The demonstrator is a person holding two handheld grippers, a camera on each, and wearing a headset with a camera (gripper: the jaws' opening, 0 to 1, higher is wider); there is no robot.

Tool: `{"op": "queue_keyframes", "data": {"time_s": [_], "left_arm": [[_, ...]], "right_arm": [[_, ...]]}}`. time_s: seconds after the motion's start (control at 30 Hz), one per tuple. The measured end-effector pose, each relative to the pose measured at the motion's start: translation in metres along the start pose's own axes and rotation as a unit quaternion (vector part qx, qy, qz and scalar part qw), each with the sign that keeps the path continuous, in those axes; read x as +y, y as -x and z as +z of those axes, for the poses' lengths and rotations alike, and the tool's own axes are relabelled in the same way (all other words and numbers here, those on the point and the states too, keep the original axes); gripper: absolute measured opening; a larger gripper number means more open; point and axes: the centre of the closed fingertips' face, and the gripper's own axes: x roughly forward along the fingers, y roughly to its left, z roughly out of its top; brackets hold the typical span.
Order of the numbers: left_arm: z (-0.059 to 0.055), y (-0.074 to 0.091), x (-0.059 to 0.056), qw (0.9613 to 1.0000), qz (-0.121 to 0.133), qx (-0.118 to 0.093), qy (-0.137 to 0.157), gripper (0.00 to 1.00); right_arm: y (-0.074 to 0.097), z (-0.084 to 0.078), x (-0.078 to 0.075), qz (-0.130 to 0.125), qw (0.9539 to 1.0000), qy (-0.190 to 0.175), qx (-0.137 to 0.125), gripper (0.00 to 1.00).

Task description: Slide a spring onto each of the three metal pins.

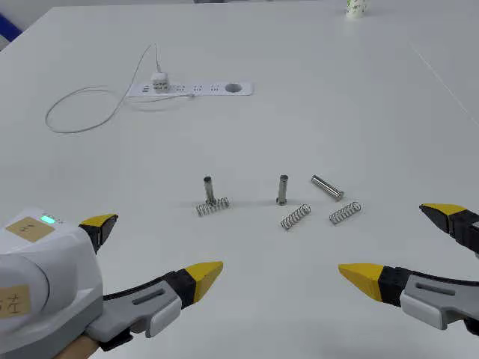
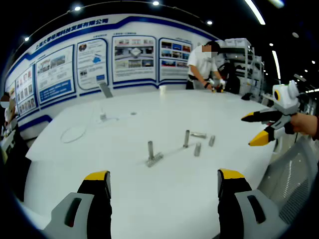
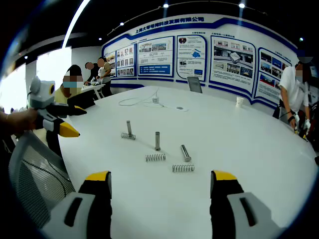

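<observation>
Two metal pins stand upright on the white table, the left pin [image 1: 208, 188] and the middle pin [image 1: 282, 189]; a third pin [image 1: 327, 188] lies flat to their right. One spring [image 1: 212, 206] lies at the left pin's foot. A second spring [image 1: 296, 217] and a third spring [image 1: 345, 213] lie loose nearby. My left gripper [image 1: 155, 248] is open, near the table's front edge, well short of the pins. My right gripper [image 1: 397, 241] is open too, to the right of the springs. The pins [image 2: 186, 138] and springs [image 3: 155, 157] lie ahead of both open grippers [image 2: 163, 177] [image 3: 161, 176].
A white power strip [image 1: 191, 89] with a plugged adapter and a looping white cable [image 1: 82, 112] lies at the back left. A paper cup [image 1: 357, 7] stands at the far edge. People stand around the far side [image 2: 204, 64]. A mesh chair back [image 3: 35, 169] is close by.
</observation>
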Motion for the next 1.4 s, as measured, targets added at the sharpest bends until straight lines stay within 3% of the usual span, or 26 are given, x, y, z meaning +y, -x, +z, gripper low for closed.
{"op": "queue_keyframes", "data": {"time_s": [0.3,1.0,1.4], "left_arm": [[-0.0018,-0.0008,-0.0017,1.0,-0.003,0.007,0.003,0.9],[0.002,-0.0011,-0.0034,1.0,-0.008,0.002,0.001,0.91],[0.0009,-0.0032,-0.0066,0.9999,-0.015,0.004,0.003,0.91]], "right_arm": [[0.0002,-0.0016,-0.0005,0.002,1.0,-0.001,0.005,0.82],[0.0012,-0.0029,-0.0034,-0.002,0.9999,-0.002,0.01,0.81],[-0.0075,0.0006,-0.0071,0.007,0.9997,0.007,0.02,0.68]]}}
